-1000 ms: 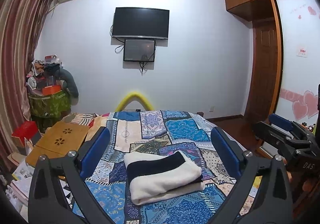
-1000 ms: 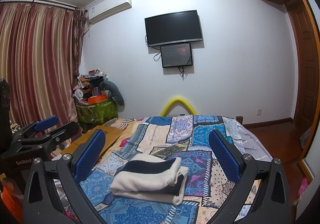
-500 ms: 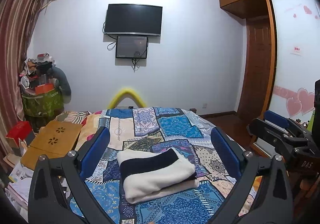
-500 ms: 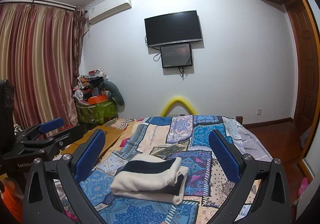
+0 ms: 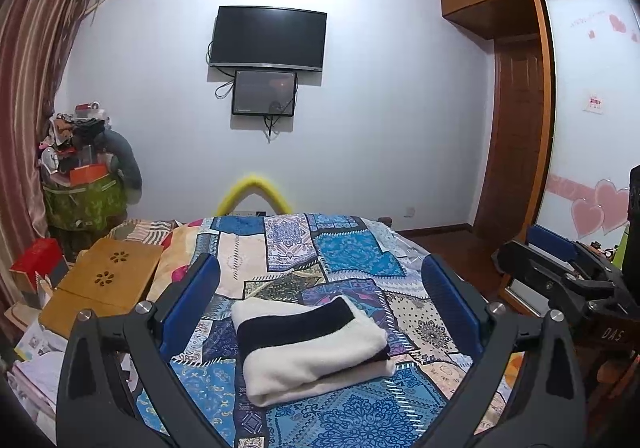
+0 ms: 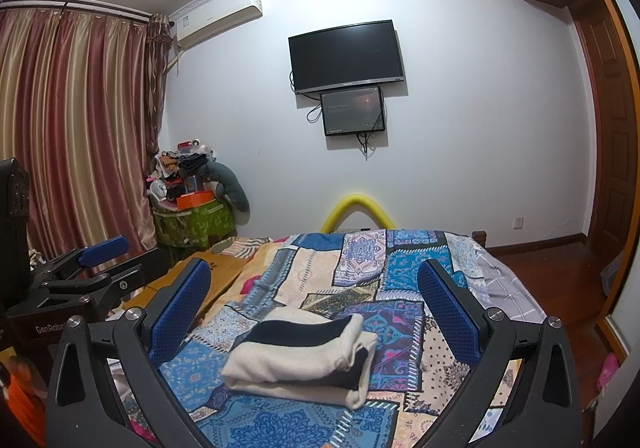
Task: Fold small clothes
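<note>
Apparently done | folded cream-and-black knitted garment (image 5: 310, 344) at 6 o'clock on patchwork bedspread (image 5: 344, 256) | left tongs (image 5: 320, 312), right tongs (image 6: 314, 312) spread, empty | next: fetch another.

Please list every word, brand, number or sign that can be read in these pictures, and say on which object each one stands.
"DAS": on the black body of the right hand-held gripper, seen from the left wrist view.
"GenRobo", cut off by a finger in front: on the black body of the left hand-held gripper, seen from the right wrist view.
Red-and-white notice on the wardrobe door: too small to read.
Label on the air conditioner: blurred, unreadable.
</note>
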Available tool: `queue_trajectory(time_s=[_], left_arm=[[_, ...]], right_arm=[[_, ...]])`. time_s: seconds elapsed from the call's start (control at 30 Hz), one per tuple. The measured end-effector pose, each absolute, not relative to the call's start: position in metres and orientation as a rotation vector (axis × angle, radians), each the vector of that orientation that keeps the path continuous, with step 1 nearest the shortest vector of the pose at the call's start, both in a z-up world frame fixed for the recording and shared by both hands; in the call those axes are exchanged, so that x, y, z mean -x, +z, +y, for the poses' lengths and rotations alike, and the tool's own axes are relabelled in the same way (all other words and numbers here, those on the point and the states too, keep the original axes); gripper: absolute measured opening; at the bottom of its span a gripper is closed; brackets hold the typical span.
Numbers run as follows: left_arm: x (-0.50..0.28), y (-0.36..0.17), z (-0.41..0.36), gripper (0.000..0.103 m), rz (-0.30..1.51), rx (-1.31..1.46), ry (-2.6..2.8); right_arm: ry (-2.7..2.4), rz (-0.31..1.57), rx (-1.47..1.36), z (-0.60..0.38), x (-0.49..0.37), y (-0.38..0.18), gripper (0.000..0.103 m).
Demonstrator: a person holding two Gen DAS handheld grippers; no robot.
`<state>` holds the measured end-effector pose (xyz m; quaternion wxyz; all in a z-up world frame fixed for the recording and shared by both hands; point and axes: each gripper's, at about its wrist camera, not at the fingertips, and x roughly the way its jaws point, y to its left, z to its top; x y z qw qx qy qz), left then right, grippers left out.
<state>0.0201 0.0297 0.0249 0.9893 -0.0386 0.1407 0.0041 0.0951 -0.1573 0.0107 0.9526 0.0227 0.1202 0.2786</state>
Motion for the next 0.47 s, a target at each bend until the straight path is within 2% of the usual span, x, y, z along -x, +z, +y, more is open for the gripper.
queue_trajectory(time_s=[0.47], left_arm=[[-0.0247, 0.0220, 0.0257, 0.102, 0.304, 0.074, -0.013]], right_arm=[[0.564, 0.250, -0.052, -0.1582, -0.0923, 0.0092, 0.103]])
